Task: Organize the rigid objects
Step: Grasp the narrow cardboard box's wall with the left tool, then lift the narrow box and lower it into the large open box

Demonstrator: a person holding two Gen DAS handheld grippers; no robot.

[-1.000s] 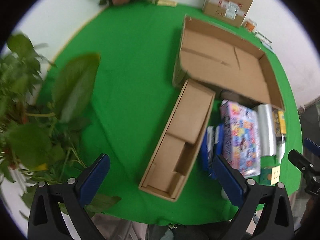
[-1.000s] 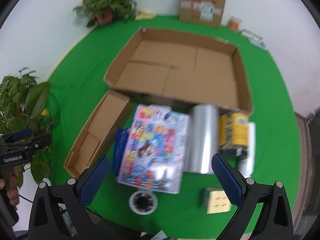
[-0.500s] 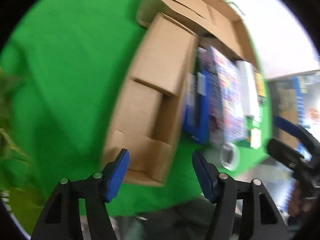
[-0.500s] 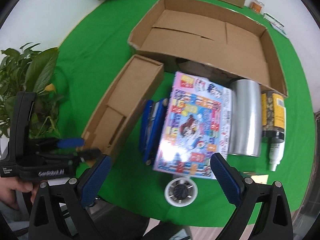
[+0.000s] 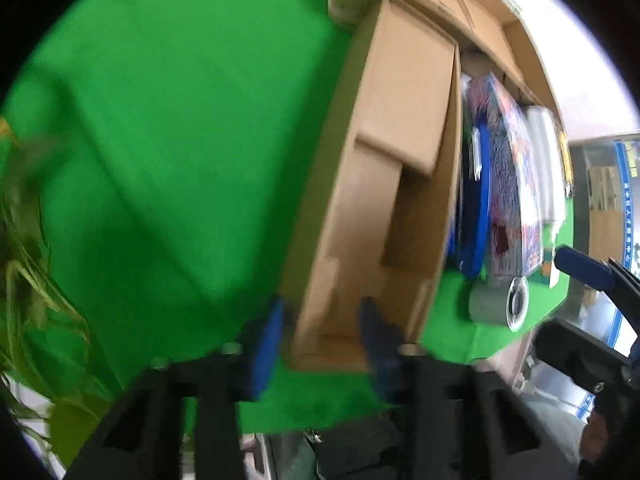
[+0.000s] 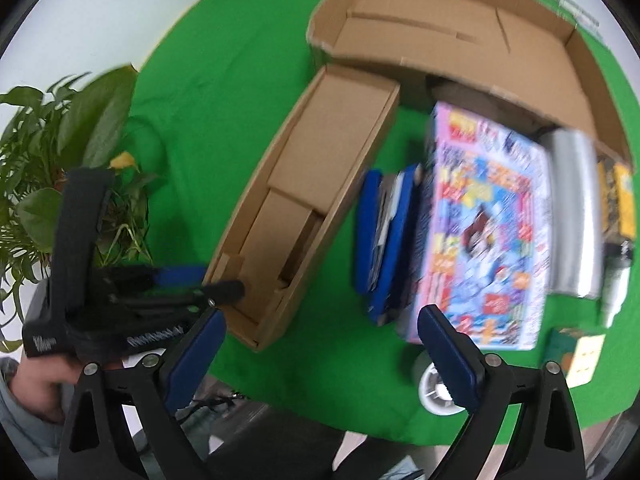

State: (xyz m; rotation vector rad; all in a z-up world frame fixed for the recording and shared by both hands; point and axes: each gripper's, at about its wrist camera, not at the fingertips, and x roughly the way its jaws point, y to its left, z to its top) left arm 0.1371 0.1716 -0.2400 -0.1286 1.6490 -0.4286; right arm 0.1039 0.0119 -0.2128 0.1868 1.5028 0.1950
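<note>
My left gripper (image 5: 320, 320) is closing its jaws over the near corner of the narrow box (image 5: 392, 184): one finger is sitting outside the left wall and the other inside the box, but I cannot tell through the blur whether the pads are pressing the cardboard yet. The box is lying open on the green cloth (image 5: 160, 160), with a loose cardboard flap inside it.

My right gripper (image 6: 324, 344) is hanging wide over the near edge of the cloth, its jaws just starting to close, with nothing between them. Ahead of it the colourful box (image 6: 488, 232) is lying flat, its printing too blurred for me to read. A blue case (image 6: 384, 240) is lying between it and the narrow box. Right of the colourful box a silver roll (image 6: 576, 216) and a yellow-labelled bottle (image 6: 620, 216) are lying side by side. A tape roll (image 6: 432, 388) is sitting near my right finger. Behind everything the big open carton (image 6: 460, 24) is standing empty.

The white writing on the left gripper's body is unreadable.
</note>
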